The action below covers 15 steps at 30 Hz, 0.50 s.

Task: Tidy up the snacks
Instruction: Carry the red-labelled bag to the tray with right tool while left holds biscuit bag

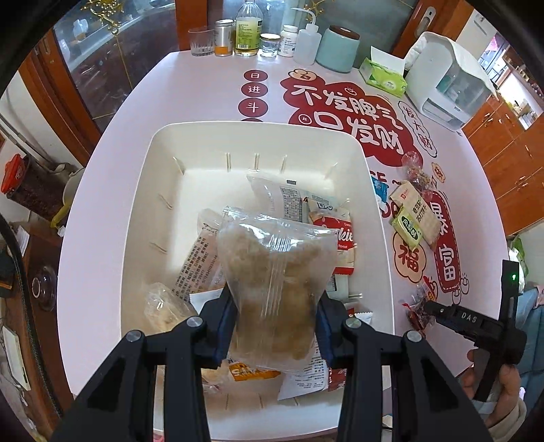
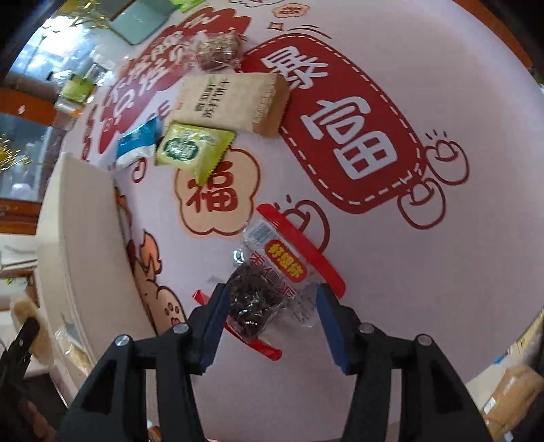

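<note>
My left gripper [image 1: 275,302] is shut on a clear bag of brown crumbly snack [image 1: 272,261], which hangs above the white bin [image 1: 142,190]. Several packets lie in the bin, among them a red-and-white cookie pack [image 1: 343,238]. To the bin's right, my right gripper [image 2: 272,292] points down at the table, open. A red-edged clear packet of dark dried fruit [image 2: 268,272] lies flat between its fingers; the right pad stands clear of it. Beyond it lie a green packet [image 2: 190,149], a beige packet [image 2: 234,98] and a blue-and-white packet [image 2: 136,142].
At the table's far edge stand a glass [image 1: 201,40], bottles [image 1: 248,27], a teal jar [image 1: 338,49], a tissue box [image 1: 382,76] and a white appliance [image 1: 445,81]. The bin's outer wall [image 2: 85,238] rises just left of my right gripper. A red-wrapped sweet pack [image 2: 217,51] lies farther back.
</note>
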Each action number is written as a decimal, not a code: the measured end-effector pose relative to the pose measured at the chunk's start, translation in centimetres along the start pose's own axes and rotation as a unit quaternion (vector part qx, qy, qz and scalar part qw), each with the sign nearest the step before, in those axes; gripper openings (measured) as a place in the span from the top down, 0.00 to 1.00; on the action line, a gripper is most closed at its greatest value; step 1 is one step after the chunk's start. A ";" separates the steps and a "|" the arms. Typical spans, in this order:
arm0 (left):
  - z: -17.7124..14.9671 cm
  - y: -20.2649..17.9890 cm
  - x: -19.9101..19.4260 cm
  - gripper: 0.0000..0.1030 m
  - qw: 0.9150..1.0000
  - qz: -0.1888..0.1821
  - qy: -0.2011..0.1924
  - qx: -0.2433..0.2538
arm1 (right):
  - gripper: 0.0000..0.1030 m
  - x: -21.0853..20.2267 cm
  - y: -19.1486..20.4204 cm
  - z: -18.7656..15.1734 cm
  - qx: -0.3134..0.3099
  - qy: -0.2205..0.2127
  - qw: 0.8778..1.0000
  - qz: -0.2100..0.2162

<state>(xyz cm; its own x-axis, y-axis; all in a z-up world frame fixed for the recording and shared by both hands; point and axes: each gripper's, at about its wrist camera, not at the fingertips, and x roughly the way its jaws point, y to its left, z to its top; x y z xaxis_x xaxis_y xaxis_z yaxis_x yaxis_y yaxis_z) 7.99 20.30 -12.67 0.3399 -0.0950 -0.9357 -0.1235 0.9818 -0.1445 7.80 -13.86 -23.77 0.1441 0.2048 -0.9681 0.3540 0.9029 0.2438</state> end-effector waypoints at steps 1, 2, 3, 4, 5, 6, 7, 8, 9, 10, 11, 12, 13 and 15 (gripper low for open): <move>0.0 0.1 0.0 0.62 1.000 -0.001 0.000 0.001 | 0.48 -0.1 0.0 0.0 0.008 0.002 1.000 -0.001; 0.1 0.3 0.0 0.62 1.000 -0.004 0.000 0.004 | 0.48 -0.2 -0.2 0.0 0.017 0.003 1.000 -0.002; 0.1 0.4 0.1 0.62 1.000 -0.005 0.000 0.005 | 0.48 -0.4 -0.4 -0.1 0.028 0.003 1.000 -0.003; 0.1 0.5 0.1 0.62 1.000 -0.007 0.000 0.006 | 0.48 -0.6 -0.6 -0.2 0.044 0.005 0.999 -0.004; 0.2 0.6 0.2 0.62 1.000 -0.009 0.000 0.007 | 0.48 -0.7 -0.7 -0.2 0.053 0.007 0.999 -0.004; 0.2 0.8 0.2 0.62 1.000 -0.011 0.000 0.008 | 0.47 -0.8 -0.9 -0.3 0.069 0.013 0.997 -0.001; 0.2 0.9 0.3 0.62 1.000 -0.012 0.001 0.009 | 0.47 -0.7 -1.0 -0.3 0.081 0.018 0.997 0.001; 0.2 1.0 0.4 0.62 1.000 -0.014 0.001 0.010 | 0.47 -0.6 -1.2 -0.3 0.096 0.022 0.995 0.003; 0.2 1.0 0.5 0.62 1.000 -0.015 0.003 0.013 | 0.46 -0.5 -1.2 -0.3 0.104 0.026 0.994 0.004; 0.3 1.1 0.6 0.62 1.000 -0.016 0.004 0.014 | 0.46 -0.2 -1.2 -0.3 0.110 0.030 0.993 0.006; 0.3 1.2 0.7 0.62 1.000 -0.017 0.004 0.016 | 0.46 0.1 -1.2 -0.3 0.116 0.035 0.993 0.006; 0.3 1.2 0.7 0.62 1.000 -0.017 0.005 0.018 | 0.46 0.3 -1.1 -0.2 0.120 0.038 0.992 0.007; 0.3 1.2 0.7 0.62 1.000 -0.017 0.005 0.021 | 0.46 0.7 -1.1 -0.2 0.126 0.043 0.991 0.006; 0.3 1.2 0.7 0.62 1.000 -0.018 0.005 0.023 | 0.46 1.1 -0.9 -0.1 0.131 0.043 0.990 -0.003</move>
<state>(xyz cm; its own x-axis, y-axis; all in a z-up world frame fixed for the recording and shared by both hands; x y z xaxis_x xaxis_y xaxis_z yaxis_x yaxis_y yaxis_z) 8.41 21.47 -13.42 0.3333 -0.1325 -0.9335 -0.0672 0.9842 -0.1637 7.54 -14.38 -25.06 0.0657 0.2407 -0.9684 0.5843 0.7774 0.2329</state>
